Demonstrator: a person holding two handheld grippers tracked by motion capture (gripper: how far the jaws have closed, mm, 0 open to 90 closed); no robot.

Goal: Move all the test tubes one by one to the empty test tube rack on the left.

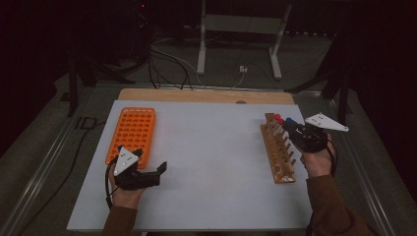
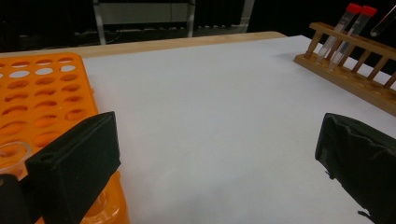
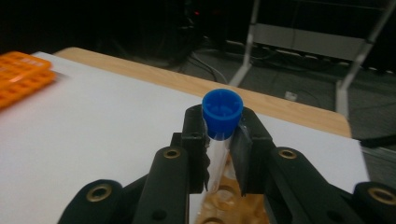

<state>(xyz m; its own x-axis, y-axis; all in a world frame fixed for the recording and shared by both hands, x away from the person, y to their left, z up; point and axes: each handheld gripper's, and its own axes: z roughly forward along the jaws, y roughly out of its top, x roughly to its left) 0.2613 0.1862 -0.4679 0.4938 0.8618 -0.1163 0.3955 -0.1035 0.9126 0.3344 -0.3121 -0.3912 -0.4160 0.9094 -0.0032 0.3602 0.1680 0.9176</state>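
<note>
— So, what have you got in the right gripper (image 3: 223, 140)?

— A clear tube (image 3: 218, 158) with a blue cap (image 3: 222, 112). My right jaws are clenched on it just under the cap, one pad on each side of the glass. It stands about upright between them, cap on top.

— Where is it, relative to the rack?

— Over the wooden rack (image 1: 278, 152), at its far end. In my right gripper view the tube's lower part hangs above the rack's holes; I cannot tell whether its tip is clear of the hole or not.

— Anything else in that rack?

— Two tubes with red caps (image 2: 359, 9), side by side at the far end, leaning a little in their holes. From the high view the blue cap (image 1: 290, 120) sits just beside them.

— And your left gripper (image 1: 147, 172)?

— Released. Its jaws stand wide apart with bare white table (image 2: 210, 116) between them, nothing in the gap. It rests low at the near left of the table, just beside the near corner of the orange rack (image 1: 133, 130). In my left gripper view one open clear tube (image 2: 11, 156) stands in that rack, close by the left jaw.

— How far apart are the racks?

— Well apart, orange at the left of the table, wooden at the right.
</note>
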